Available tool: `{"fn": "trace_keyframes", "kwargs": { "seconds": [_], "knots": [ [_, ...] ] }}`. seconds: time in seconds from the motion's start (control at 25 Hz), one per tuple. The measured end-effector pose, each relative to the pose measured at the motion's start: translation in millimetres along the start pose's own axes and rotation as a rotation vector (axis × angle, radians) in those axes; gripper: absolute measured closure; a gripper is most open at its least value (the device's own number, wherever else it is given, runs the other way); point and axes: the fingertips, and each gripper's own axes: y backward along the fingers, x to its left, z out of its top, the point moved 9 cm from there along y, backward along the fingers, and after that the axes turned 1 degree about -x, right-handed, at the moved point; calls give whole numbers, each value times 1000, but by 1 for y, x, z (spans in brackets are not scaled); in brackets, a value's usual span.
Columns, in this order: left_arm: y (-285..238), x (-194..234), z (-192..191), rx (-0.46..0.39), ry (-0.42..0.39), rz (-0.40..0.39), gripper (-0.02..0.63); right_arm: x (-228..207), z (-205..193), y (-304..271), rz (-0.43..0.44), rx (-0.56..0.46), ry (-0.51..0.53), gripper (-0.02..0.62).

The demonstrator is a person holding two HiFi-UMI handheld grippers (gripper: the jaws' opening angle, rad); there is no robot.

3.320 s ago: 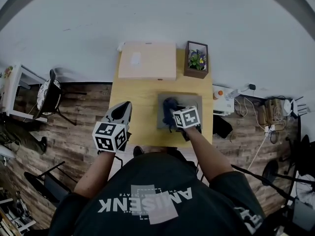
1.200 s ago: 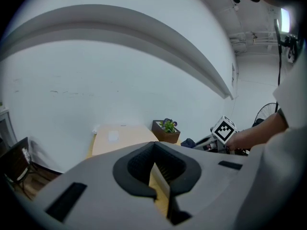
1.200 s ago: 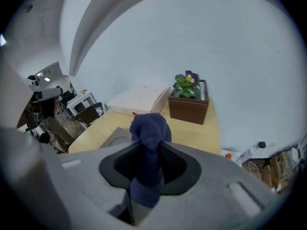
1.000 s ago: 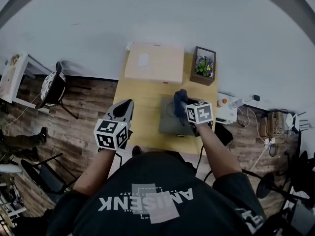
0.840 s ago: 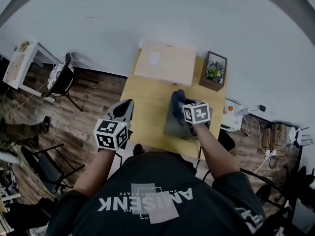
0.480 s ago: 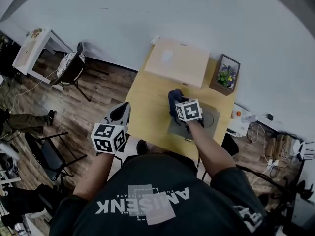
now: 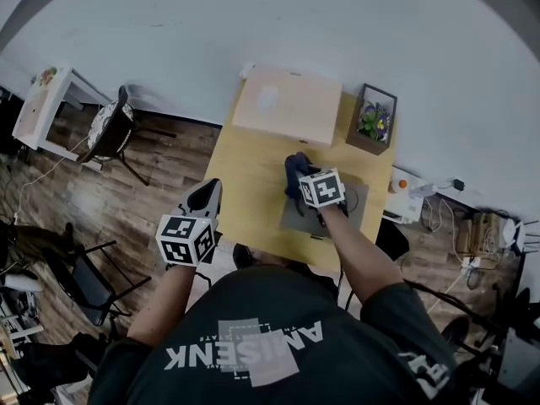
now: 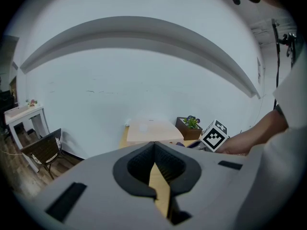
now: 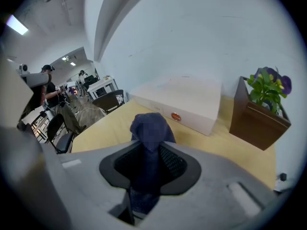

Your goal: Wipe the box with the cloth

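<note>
We grip the cloth (image 9: 149, 128) in our right claw (image 9: 148, 163), left claw (image 8: 154, 169) closed, empty; reach forward, press flat across the box (image 9: 184, 99).

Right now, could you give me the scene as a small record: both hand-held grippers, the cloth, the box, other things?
right hand-held gripper: shut on the cloth
left hand-held gripper: shut, empty, beside the table's left edge
cloth: dark blue, bunched, not touching the box
box: pale, flat, closed, at the table's far end
other: planter with flowers right of the box; grey mat near the cloth
</note>
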Motion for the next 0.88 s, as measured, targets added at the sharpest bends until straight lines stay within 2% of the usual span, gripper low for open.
{"fn": "trace_keyframes", "kwargs": {
  "seconds": [0.4,0.88],
  "knots": [
    [-20,-16,12,1,-38,-77,609,-29,-17,23,-54,-12,-62,497],
    [-39,-35,18,13,-82,-171,609,-66,-48,60,-170,-34,-157,497]
  ]
}}
